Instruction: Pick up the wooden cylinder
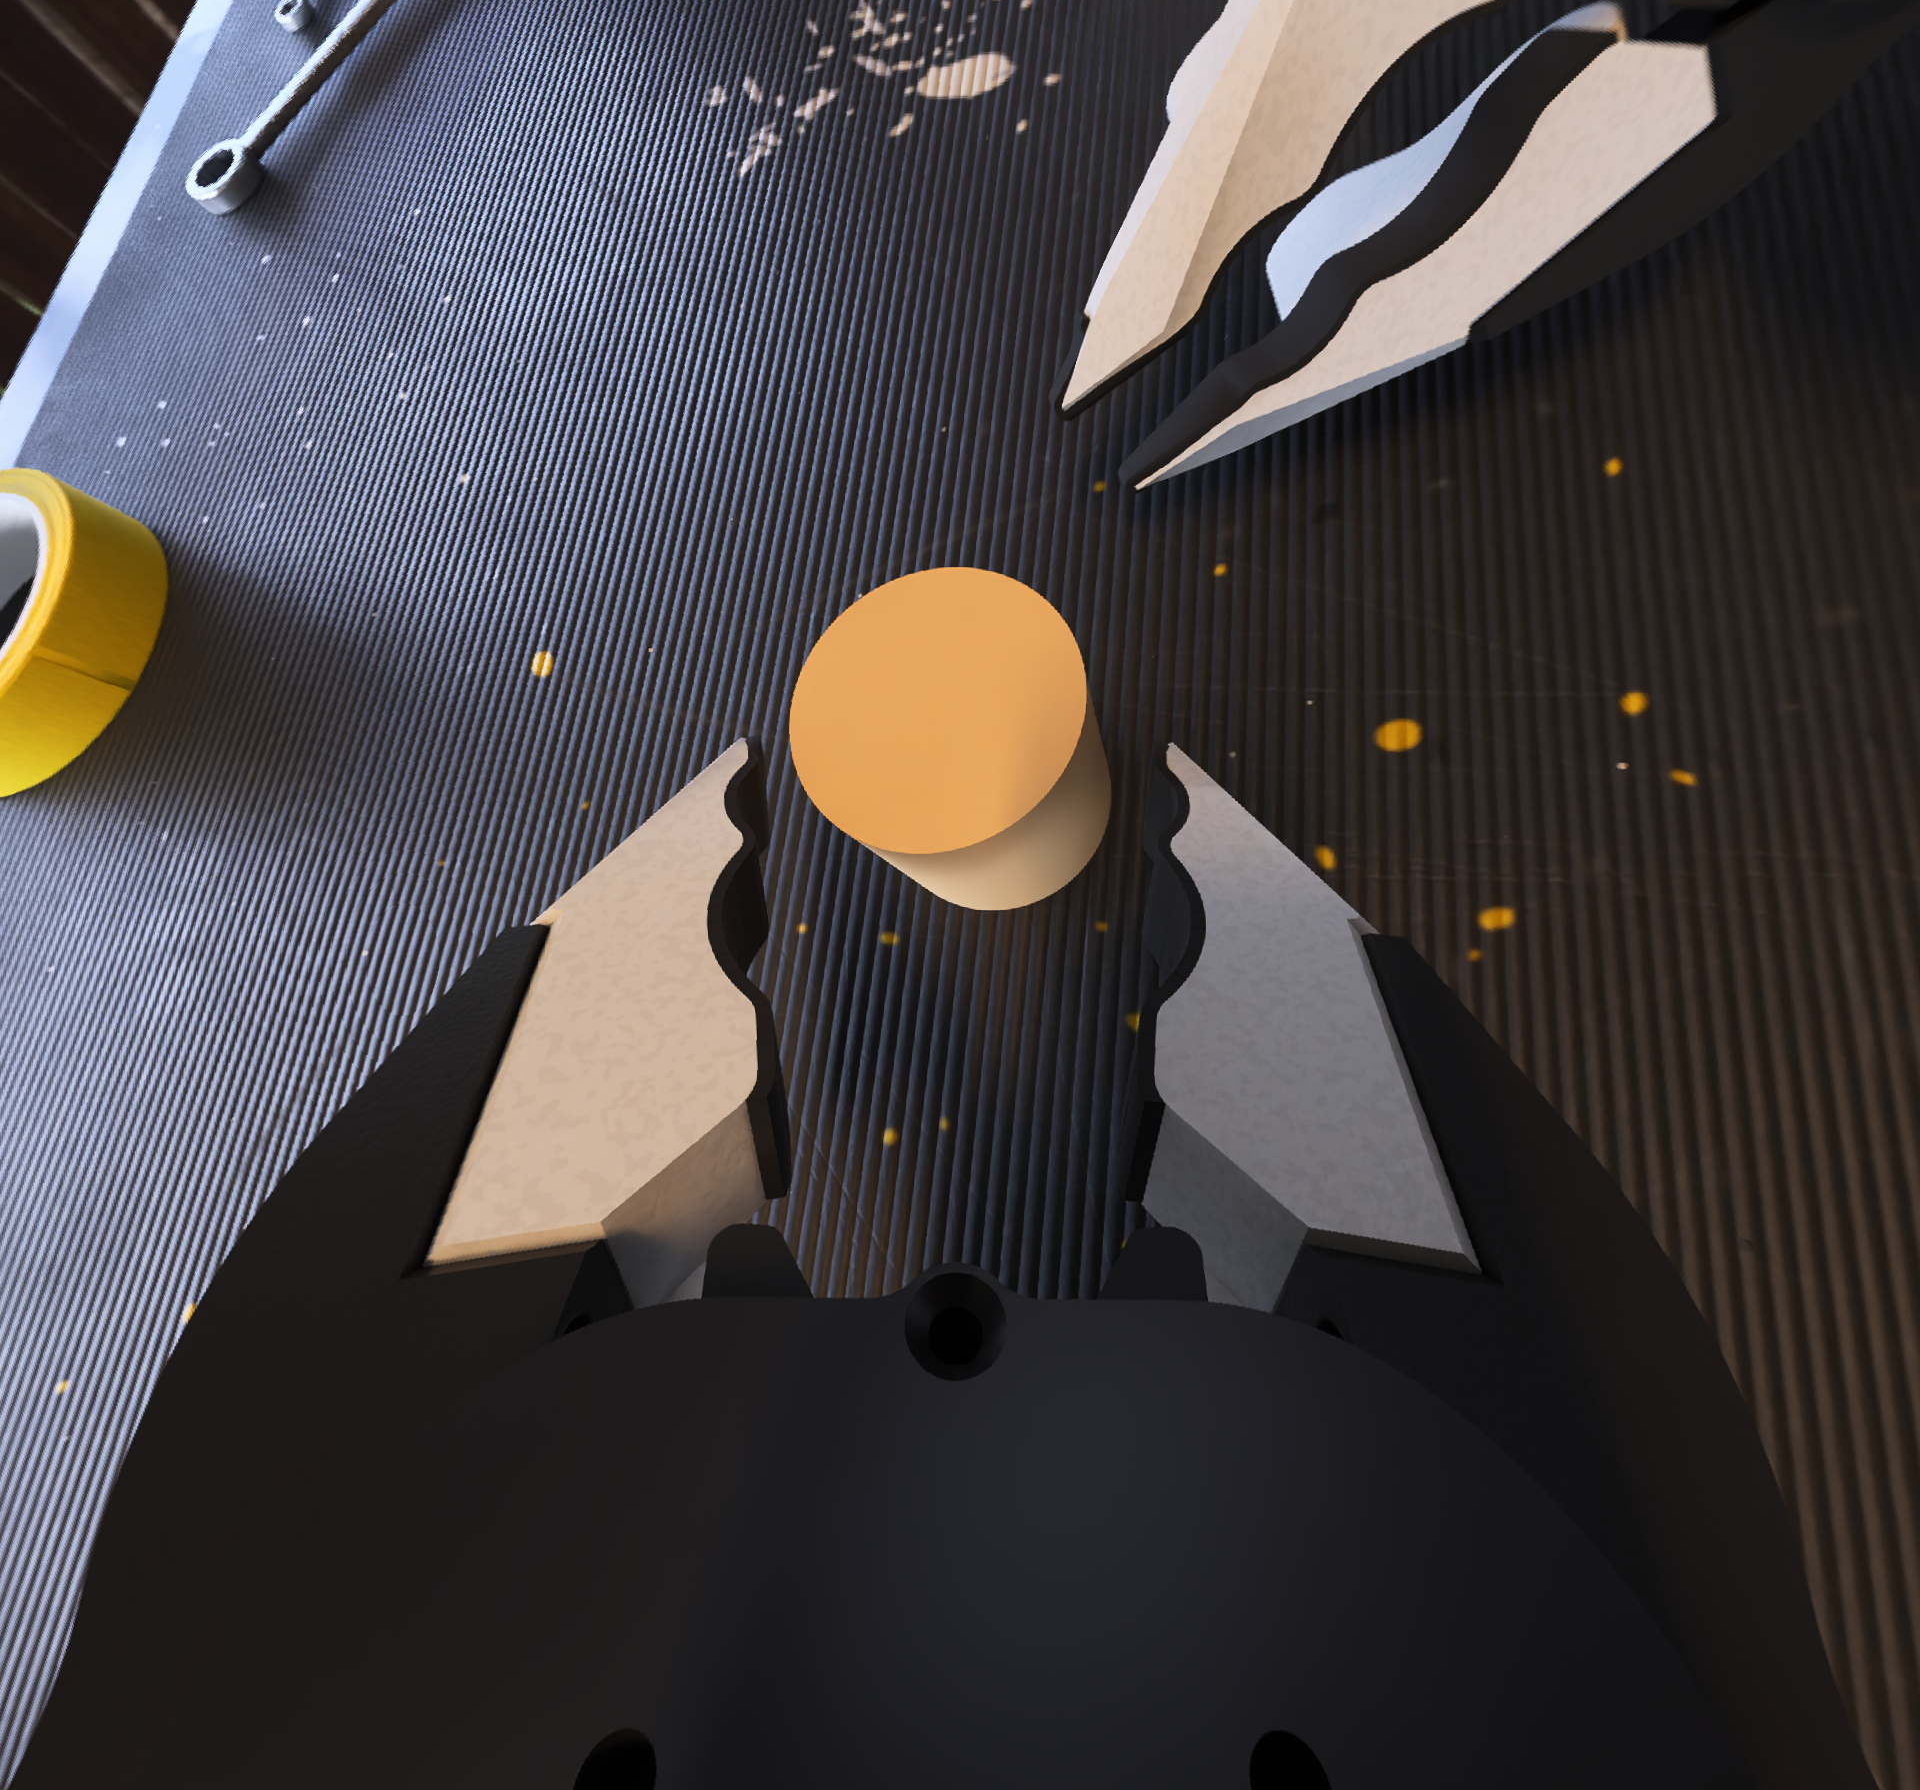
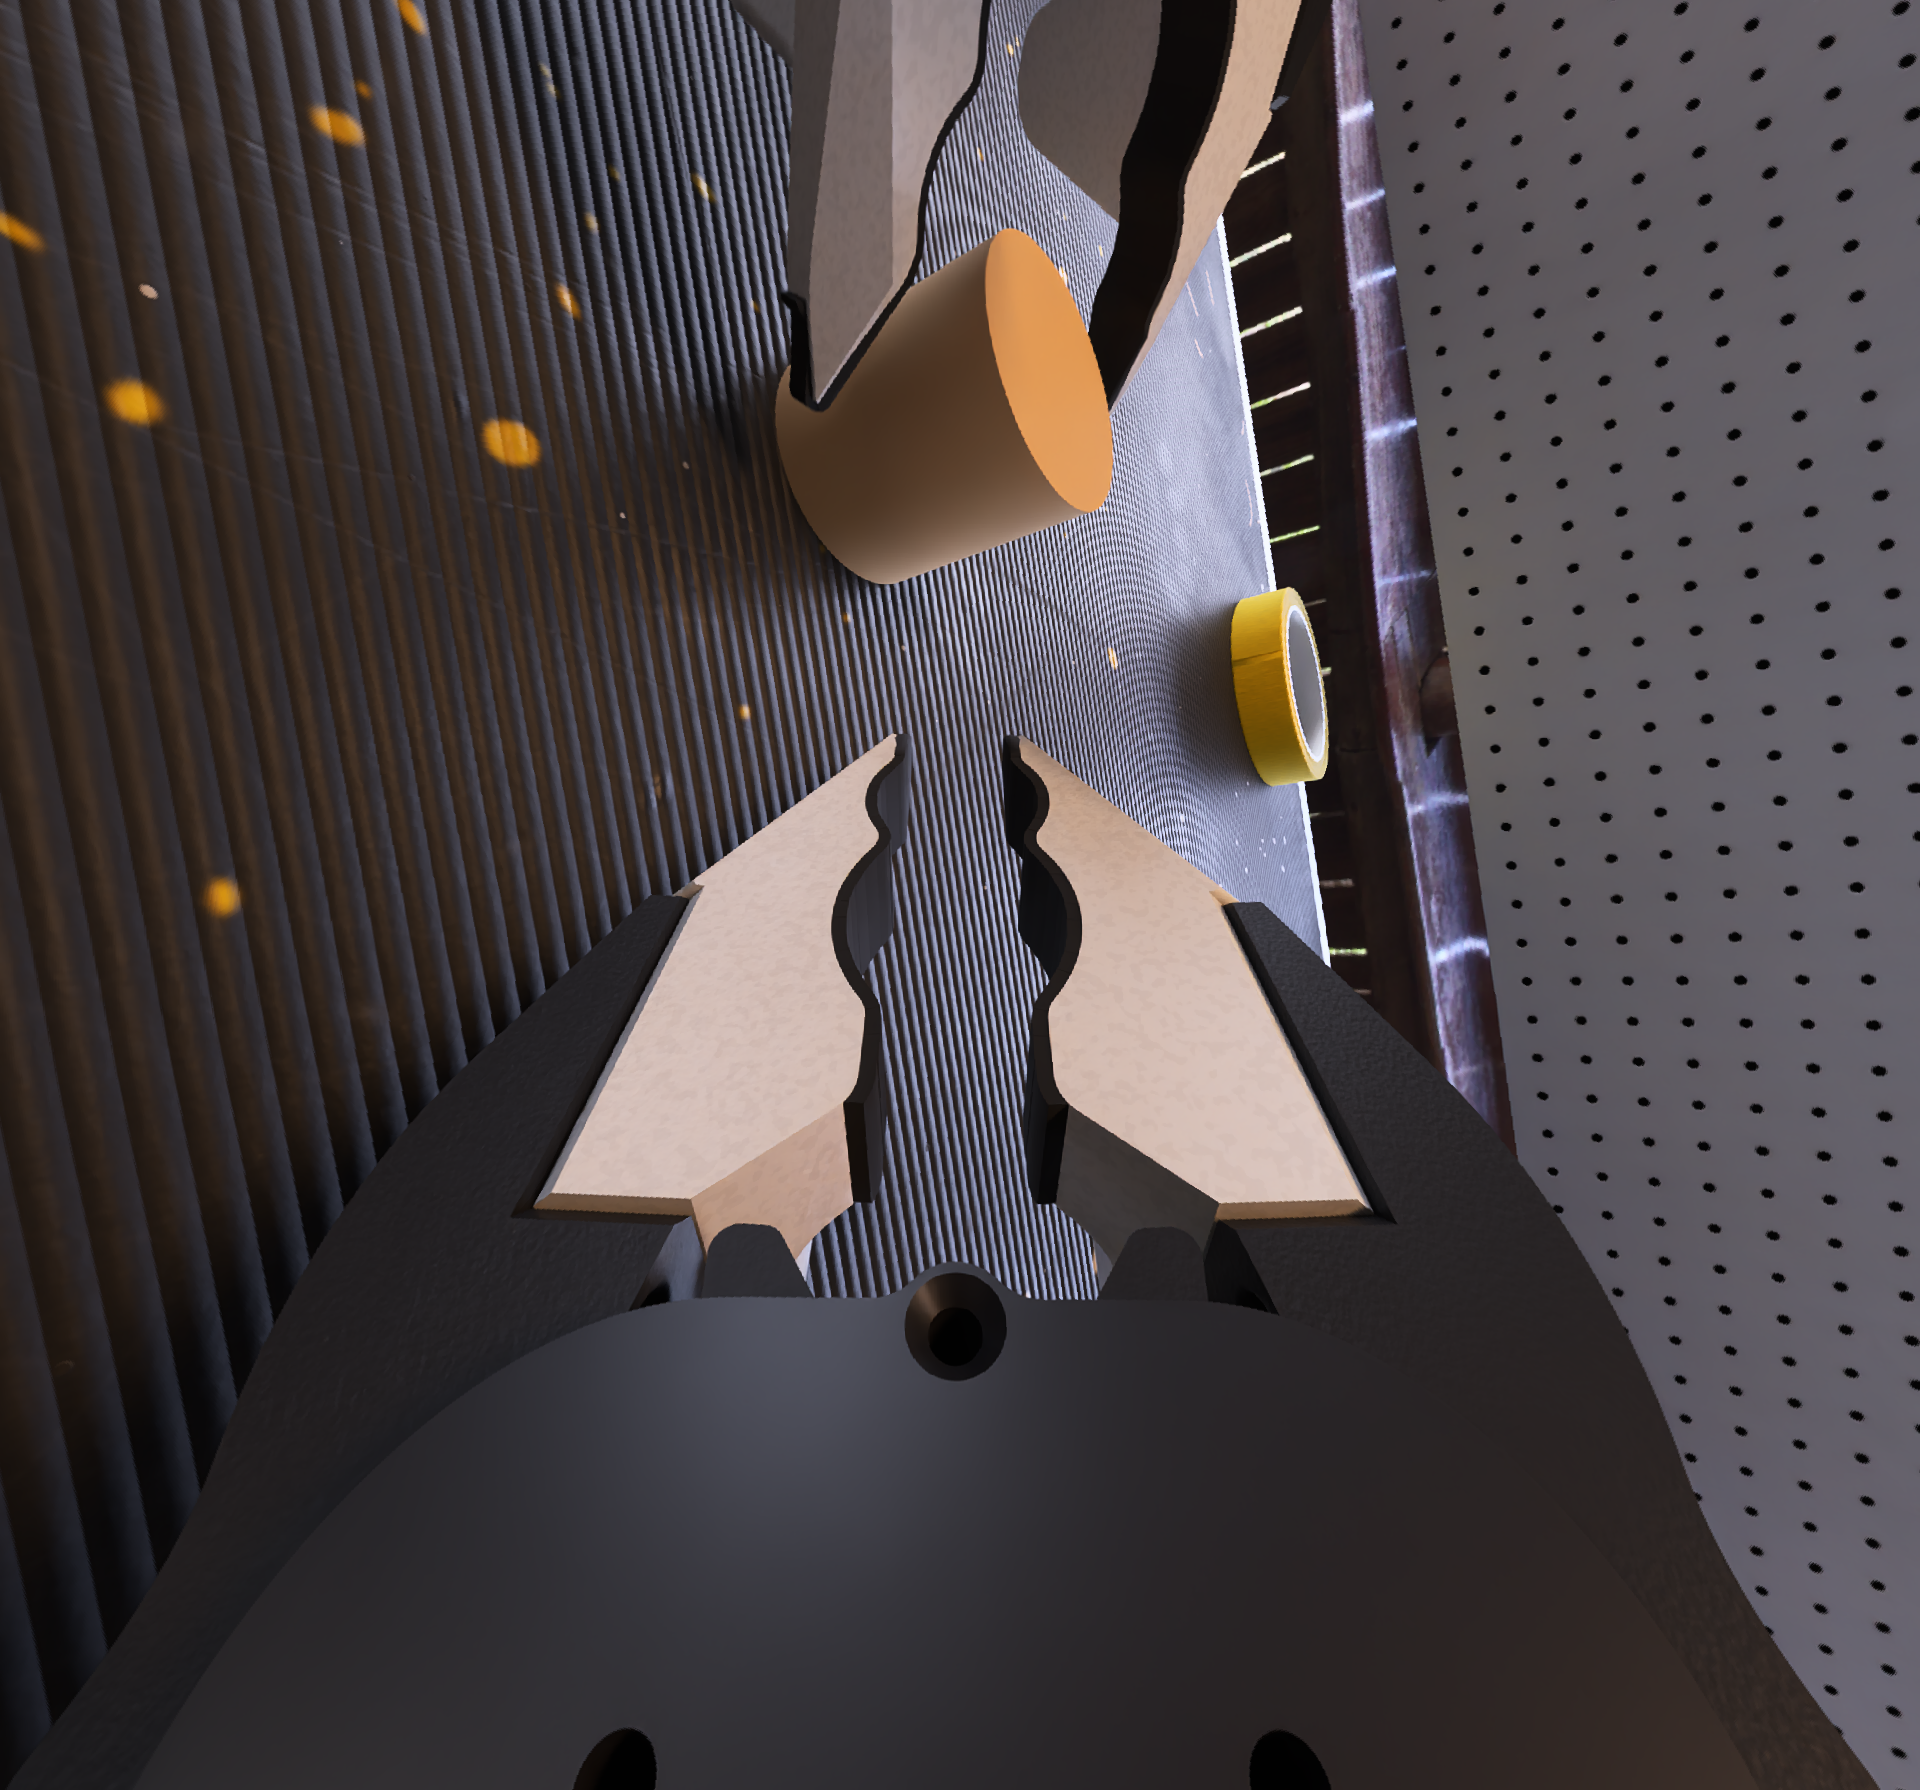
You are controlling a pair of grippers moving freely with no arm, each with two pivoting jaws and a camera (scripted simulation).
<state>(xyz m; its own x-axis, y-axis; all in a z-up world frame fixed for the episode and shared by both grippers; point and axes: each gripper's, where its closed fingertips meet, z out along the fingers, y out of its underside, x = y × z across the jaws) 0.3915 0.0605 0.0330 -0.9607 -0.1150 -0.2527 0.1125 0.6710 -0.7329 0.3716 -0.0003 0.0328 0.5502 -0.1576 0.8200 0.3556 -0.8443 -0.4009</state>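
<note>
The wooden cylinder (image 1: 940, 712) stands upright on the dark ribbed mat (image 1: 520, 597), its orange top face towards the left wrist camera. My left gripper (image 1: 958, 755) is open, with one fingertip on each side of the cylinder near its top and a small gap on both sides. In the right wrist view the cylinder (image 2: 935, 431) sits between the left gripper's fingers (image 2: 852, 182). My right gripper (image 2: 956, 743) is empty, its jaws narrowly apart, a short way from the cylinder. It also shows at the upper right of the left wrist view (image 1: 1101, 441).
A yellow tape roll (image 1: 73, 628) lies near the mat's edge and also shows in the right wrist view (image 2: 1283, 686). Two metal wrenches (image 1: 332, 47) lie at the far left. Paint specks dot the mat. A perforated grey board (image 2: 1662, 597) lies beyond the mat's edge.
</note>
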